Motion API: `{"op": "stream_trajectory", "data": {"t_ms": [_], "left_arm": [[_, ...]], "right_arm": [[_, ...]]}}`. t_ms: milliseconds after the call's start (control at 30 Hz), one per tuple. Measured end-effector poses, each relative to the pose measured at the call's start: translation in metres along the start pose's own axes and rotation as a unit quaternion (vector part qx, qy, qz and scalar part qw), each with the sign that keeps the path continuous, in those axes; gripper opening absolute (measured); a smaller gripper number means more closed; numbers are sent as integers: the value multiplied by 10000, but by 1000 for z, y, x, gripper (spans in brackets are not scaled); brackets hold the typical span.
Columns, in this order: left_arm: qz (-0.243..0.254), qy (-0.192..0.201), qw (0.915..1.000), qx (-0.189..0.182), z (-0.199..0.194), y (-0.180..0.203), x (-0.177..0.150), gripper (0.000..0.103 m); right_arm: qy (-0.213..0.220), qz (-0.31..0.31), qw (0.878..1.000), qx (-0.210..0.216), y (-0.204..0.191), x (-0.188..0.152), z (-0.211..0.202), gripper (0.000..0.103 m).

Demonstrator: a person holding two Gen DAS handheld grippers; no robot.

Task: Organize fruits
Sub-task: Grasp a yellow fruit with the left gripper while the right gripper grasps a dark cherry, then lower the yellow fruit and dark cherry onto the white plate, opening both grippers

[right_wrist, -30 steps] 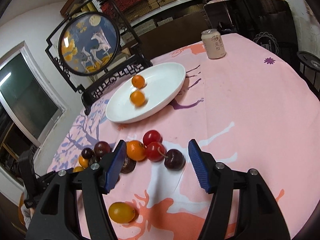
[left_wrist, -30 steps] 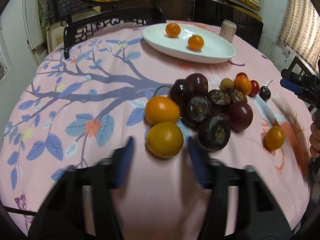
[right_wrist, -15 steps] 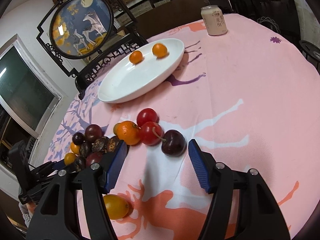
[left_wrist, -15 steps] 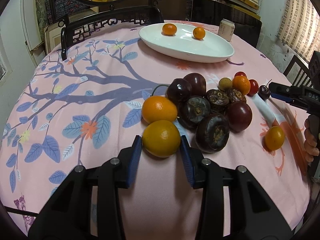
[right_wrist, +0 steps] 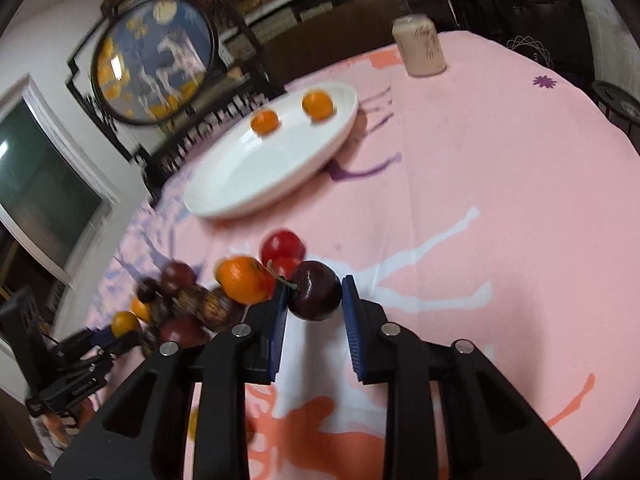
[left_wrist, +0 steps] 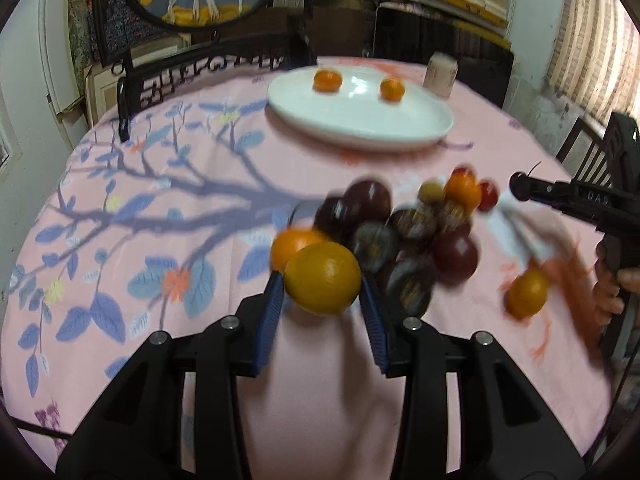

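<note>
While our left gripper (left_wrist: 322,300) clamps one round yellow-orange citrus fruit (left_wrist: 322,278), our right gripper (right_wrist: 314,306) pinches one dark red cherry (right_wrist: 315,290); beyond lie a blurred, uncountable fruit pile (left_wrist: 404,228) and two small oranges (left_wrist: 327,81) on one white oval plate (left_wrist: 360,120).

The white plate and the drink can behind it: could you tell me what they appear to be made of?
The white plate looks like glazed ceramic, possibly melamine: it is opaque and glossy, with soft highlights on its surface. The drink can looks like thin metal with a pale printed matte wrap, judging by its narrowed top rim; motion blur hides detail.
</note>
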State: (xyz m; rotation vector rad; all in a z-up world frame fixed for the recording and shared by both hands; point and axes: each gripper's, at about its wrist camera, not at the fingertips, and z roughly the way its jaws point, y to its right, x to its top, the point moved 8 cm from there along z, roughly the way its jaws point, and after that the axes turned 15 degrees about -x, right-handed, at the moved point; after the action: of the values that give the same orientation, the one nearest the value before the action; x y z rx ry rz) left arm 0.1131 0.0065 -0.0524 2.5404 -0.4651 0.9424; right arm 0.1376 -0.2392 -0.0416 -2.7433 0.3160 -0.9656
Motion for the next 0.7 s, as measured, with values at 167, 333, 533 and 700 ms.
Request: {"op": "stream_trajectory", "data": {"t_ms": [167, 333, 533, 700], "left_arm": [[229, 87, 9997, 62, 15, 13, 64, 40], [127, 7, 9997, 222, 72, 11, 115, 40], [-321, 103, 9991, 269, 103, -13, 128, 59], [-487, 272, 9983, 172, 84, -27, 130, 59]], "right_arm": [[315, -141, 9994, 52, -27, 40, -7, 28], [377, -285, 9989, 41, -66, 80, 24, 28], [454, -631, 9961, -410, -73, 93, 67, 46], [665, -616, 9952, -364, -67, 97, 59, 48]]}}
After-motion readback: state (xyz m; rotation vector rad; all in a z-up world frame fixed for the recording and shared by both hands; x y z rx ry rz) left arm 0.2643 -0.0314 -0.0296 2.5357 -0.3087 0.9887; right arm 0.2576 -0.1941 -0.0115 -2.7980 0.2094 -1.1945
